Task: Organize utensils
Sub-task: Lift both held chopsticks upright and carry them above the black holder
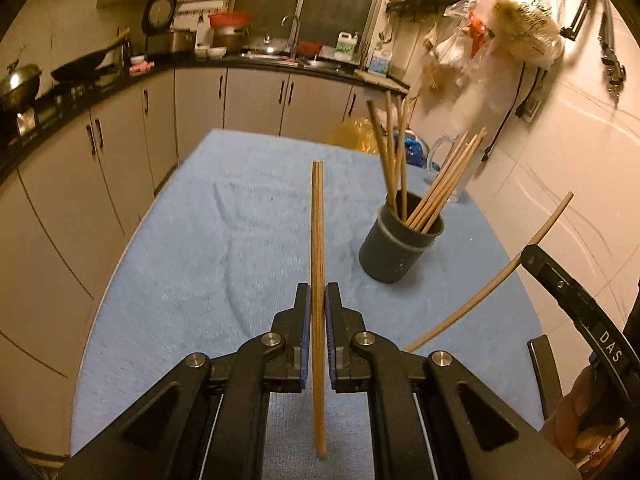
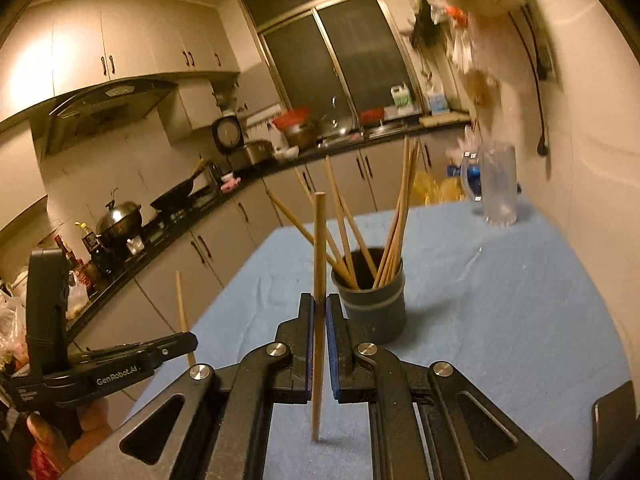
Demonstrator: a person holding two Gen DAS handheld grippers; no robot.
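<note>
Dark gray cup [image 1: 400, 246] stands upright on the blue cloth [image 1: 200, 260] covering the table, toward the right-hand wall. Inside: a bunch of wooden chopsticks [image 1: 436, 196] leaning in two fans, tips well above the rim. Clear pitcher [image 2: 498, 184] sits further back by the wall, looks empty.

Left gripper [image 1: 318, 296] – jaws together, blue pads clamped on a darker chopstick pair [image 1: 317, 224] that sticks out fwd over the cloth and trails back between the fingers. Right gripper [image 2: 320, 308] – also clamped, on a single chopstick [image 2: 319, 248] held nearly upright w/ the cup just beyond it to the right. Both held above the cloth, not touching it.

In the left view the right gripper's chopstick shows as a pale curved stick at right. Cloth around the cup is bare; wall close on the right, table edge on the left drops off toward the cabinets [image 1: 120, 132] and counter [image 1: 100, 84].
</note>
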